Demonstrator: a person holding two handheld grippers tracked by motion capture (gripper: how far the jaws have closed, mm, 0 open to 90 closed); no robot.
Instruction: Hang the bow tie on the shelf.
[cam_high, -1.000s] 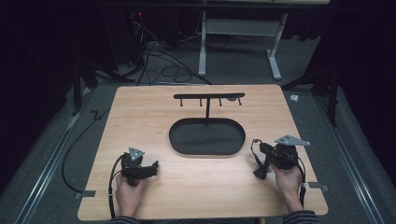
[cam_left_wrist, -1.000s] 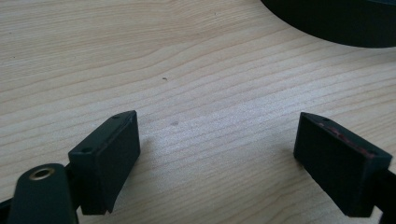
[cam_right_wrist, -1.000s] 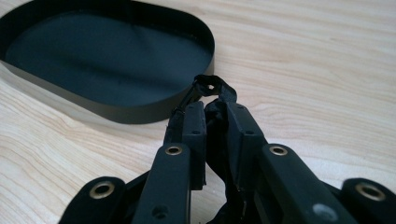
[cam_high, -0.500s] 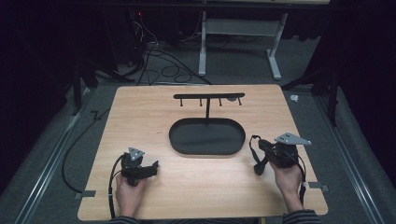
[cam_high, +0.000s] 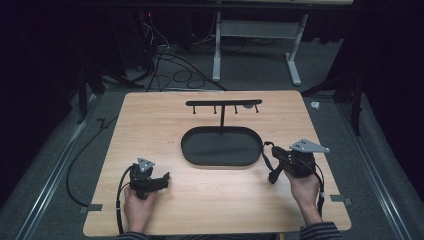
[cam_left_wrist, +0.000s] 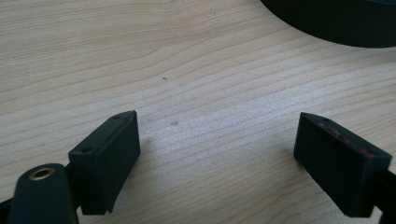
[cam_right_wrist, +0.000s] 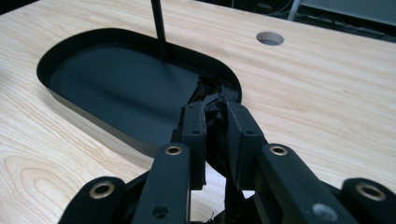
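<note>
Black strap (cam_right_wrist: 215, 122), limp and crumpled, between the closed jaws.

A black oval tray (cam_high: 200, 150) lay at the middle of the light wooden table (cam_high: 150, 120). A thin black post (cam_high: 222, 116) rose from its far rim, carrying a black crossbar with small pegs (cam_high: 223, 103) above the tabletop behind it.

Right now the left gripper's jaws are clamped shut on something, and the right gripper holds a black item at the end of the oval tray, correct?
Not quite. The left gripper has its jaws wide apart with only bare table between them, as the left gripper view shows. The right gripper does hold a black item at the end of the oval tray.
</note>
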